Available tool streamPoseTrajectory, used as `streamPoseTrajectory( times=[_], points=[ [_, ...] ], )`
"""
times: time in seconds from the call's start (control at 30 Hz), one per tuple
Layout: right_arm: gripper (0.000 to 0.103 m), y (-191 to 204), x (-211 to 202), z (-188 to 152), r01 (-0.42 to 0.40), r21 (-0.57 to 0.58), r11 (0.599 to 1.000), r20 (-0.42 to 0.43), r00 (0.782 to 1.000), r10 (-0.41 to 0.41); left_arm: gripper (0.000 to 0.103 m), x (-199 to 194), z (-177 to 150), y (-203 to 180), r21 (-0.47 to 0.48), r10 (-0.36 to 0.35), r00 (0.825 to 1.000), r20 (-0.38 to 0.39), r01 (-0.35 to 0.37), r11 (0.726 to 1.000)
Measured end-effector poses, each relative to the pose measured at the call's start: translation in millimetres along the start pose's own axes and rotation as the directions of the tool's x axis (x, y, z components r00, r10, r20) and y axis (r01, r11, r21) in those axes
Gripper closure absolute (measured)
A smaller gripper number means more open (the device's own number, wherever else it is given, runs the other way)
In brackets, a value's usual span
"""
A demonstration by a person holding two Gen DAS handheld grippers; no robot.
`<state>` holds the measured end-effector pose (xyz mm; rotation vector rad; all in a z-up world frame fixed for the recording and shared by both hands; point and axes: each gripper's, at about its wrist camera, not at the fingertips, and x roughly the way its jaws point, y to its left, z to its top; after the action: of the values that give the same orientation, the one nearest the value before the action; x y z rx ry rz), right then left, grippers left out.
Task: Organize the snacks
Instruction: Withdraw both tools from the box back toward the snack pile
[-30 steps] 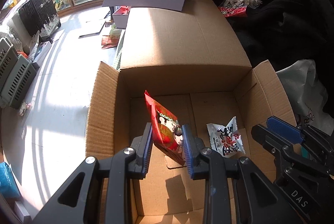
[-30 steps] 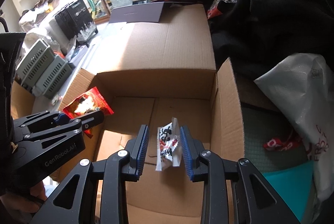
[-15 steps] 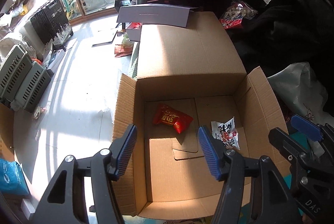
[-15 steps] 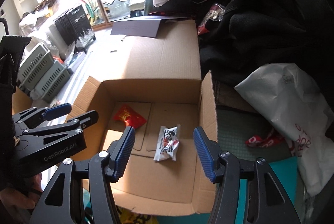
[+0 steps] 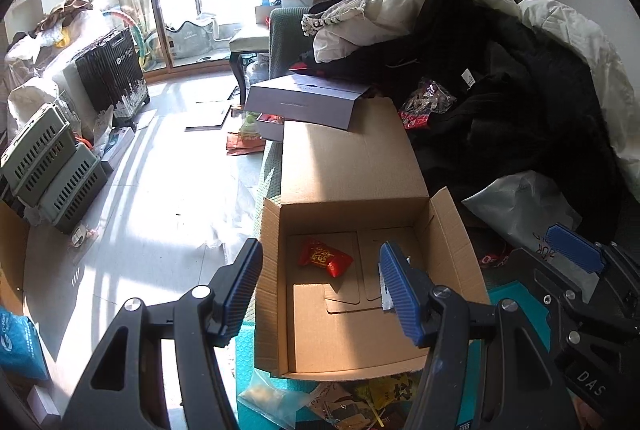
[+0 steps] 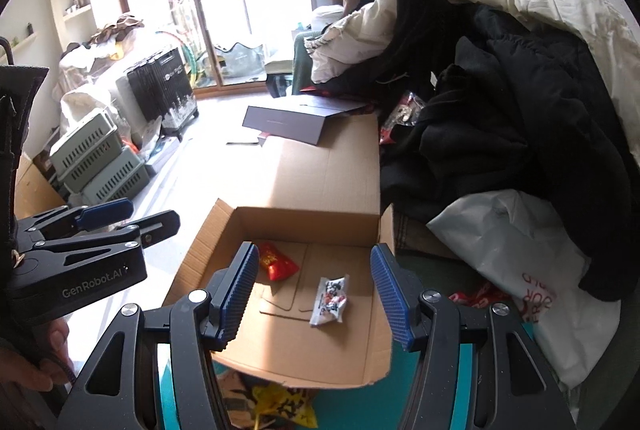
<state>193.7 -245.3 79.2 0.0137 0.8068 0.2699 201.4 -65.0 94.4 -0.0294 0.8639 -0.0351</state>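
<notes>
Now both grippers [image 5: 320,286] [image 6: 312,290] risen, agape, empty; red packet [image 5: 325,257], white packet [image 6: 330,296] dropped in box [image 5: 452,246]

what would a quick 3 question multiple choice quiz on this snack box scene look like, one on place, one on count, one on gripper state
1. Where does the red snack packet lie?
A. on the floor of the cardboard box
B. on the pile of clothes
C. between the left gripper's pads

2. How many snack packets lie in the box?
A. none
B. two
C. five

3. How do the grippers stand?
A. both clamped on packets
B. only the right one open
C. both open and empty

Key: 1 A, the packet rests flat inside the box. 2 B, just the red one and the white snack packet. 3 C, the left gripper and right gripper have just opened and nothing is between their pads.
</notes>
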Motion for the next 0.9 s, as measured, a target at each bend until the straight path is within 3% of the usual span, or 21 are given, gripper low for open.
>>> streamPoseTrajectory(
  times=[0.27, 0.53, 0.9],
  points=[
    [0.041, 14.9, -48.8, -1.2, 0.008, -0.022, 1.0, 0.074, 0.997, -0.007, 0.043, -54.7, -7.0, 4.3, 0.014, -0.018, 0.997, 0.081, 0.017, 1.0],
    [0.037, 30.6, -83.3, -12.0, -0.008, -0.034, 0.999, 0.121, 0.993, 0.012, 0.043, -87.6, -24.0, 16.7, 0.014, -0.041, 0.992, 0.116, 0.04, 0.999],
    [0.033, 52.6, -88.8, -46.1, -0.043, -0.03, 0.999, 0.076, 0.996, 0.046, 0.043, -103.9, -66.0, 31.4, 0.03, -0.052, 0.993, 0.106, 0.049, 0.998]
  ],
)
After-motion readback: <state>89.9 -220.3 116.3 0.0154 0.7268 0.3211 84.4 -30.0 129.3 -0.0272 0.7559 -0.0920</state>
